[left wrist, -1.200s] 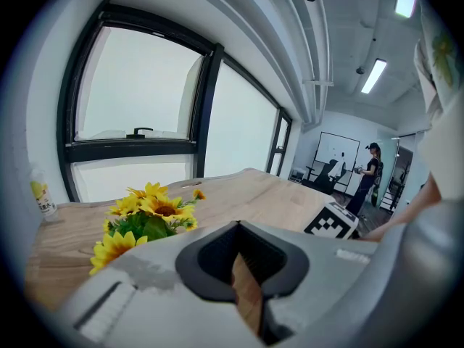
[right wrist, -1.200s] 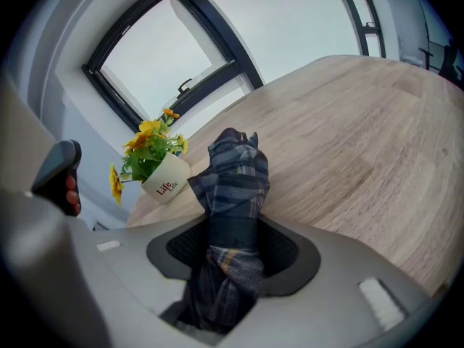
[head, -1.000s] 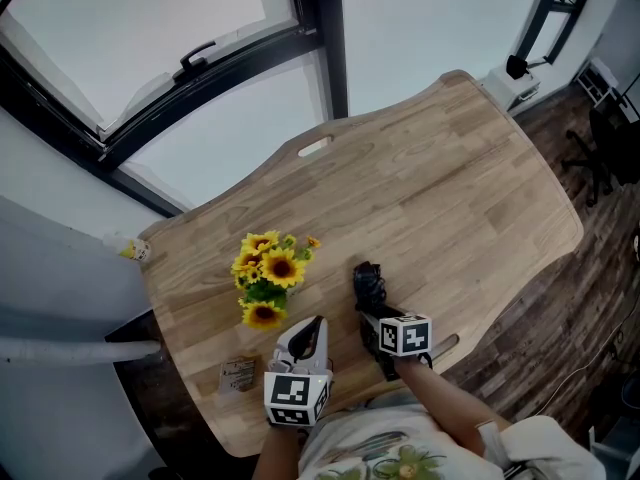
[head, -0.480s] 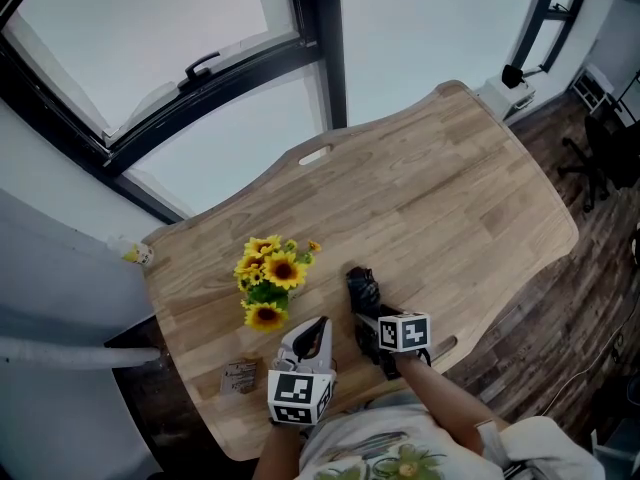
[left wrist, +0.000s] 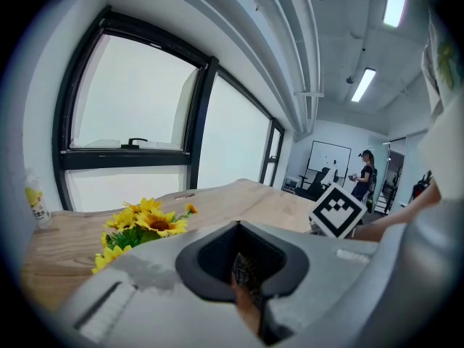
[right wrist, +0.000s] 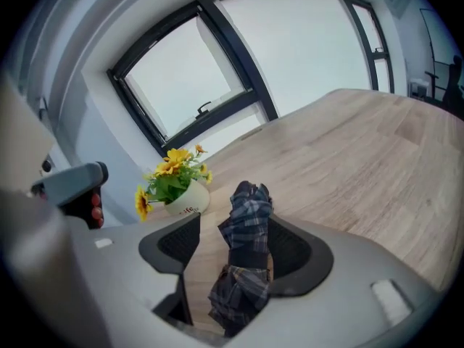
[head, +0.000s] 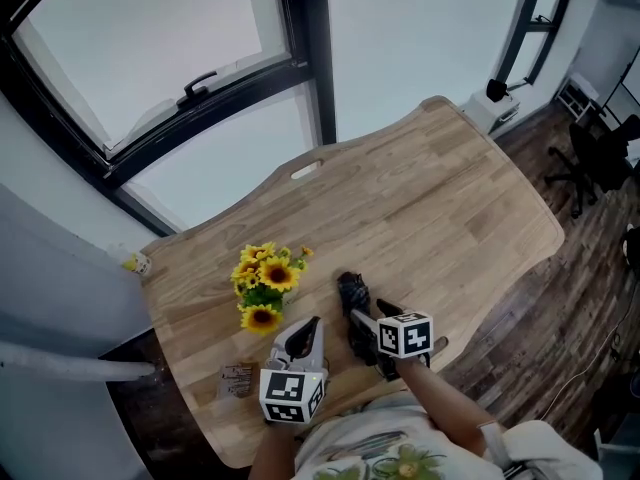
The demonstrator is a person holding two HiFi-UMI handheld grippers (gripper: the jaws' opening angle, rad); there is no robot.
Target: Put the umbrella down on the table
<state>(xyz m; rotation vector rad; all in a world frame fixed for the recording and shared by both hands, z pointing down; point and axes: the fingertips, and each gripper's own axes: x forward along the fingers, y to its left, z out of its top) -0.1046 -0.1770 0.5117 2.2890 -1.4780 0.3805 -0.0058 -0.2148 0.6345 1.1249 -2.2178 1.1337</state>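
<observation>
Umbrella (right wrist: 249, 220) — near end out of sight.

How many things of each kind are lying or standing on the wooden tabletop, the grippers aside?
folded plaid umbrella: 1
pot of sunflowers: 1
small brown packet: 1
Total: 3
Not counted: small bottle at the far left corner; whether it stands on the tabletop is unclear.
</observation>
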